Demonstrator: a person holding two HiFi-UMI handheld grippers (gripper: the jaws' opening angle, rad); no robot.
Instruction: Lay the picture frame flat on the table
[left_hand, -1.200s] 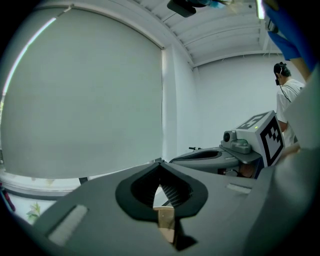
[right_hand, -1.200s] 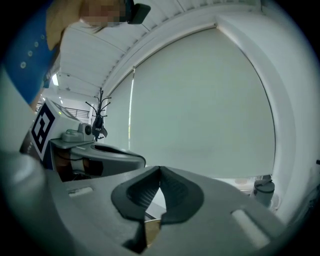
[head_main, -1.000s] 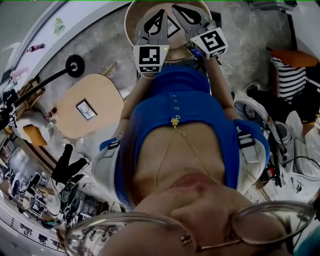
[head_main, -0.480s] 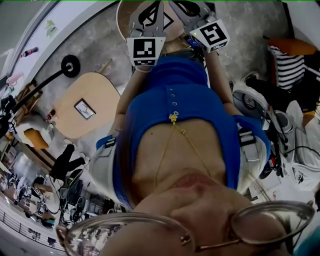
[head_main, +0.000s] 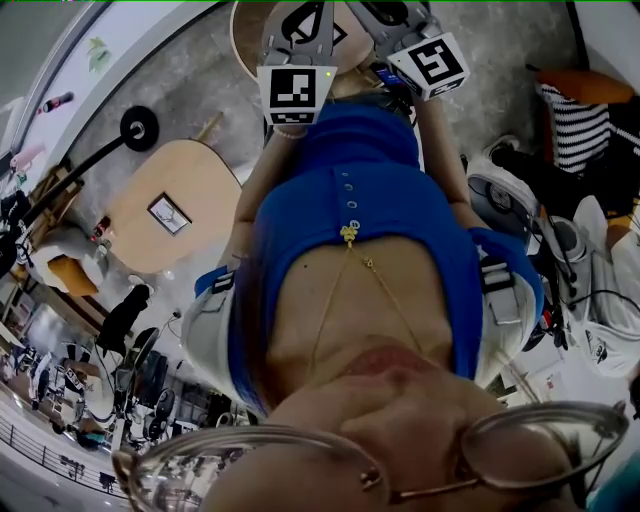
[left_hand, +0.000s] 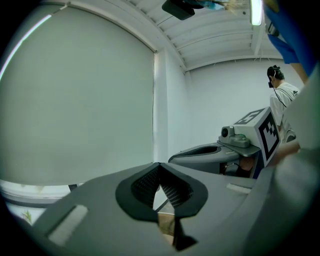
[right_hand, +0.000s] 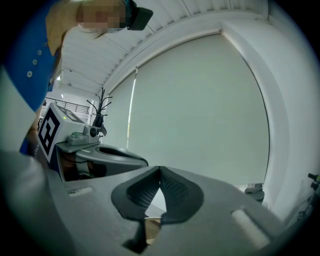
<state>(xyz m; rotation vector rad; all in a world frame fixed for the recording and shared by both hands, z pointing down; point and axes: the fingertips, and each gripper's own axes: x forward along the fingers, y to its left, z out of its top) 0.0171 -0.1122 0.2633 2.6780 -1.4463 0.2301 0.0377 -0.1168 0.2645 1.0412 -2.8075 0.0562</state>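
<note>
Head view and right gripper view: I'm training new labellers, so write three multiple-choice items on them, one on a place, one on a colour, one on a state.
1. Where is the small picture frame at the head view's left?
A upright between jaws
B flat on the light wooden table
C hanging on a wall

2. What colour is the person's top?
A red
B green
C blue

3. How do the jaws of the right hand-held gripper stand?
A shut, nothing between them
B wide apart
C closed on a frame

Answers: B, the frame lies face up on the tabletop; C, the top is plainly blue; A, the jaw tips meet in its own view with nothing between them.
</note>
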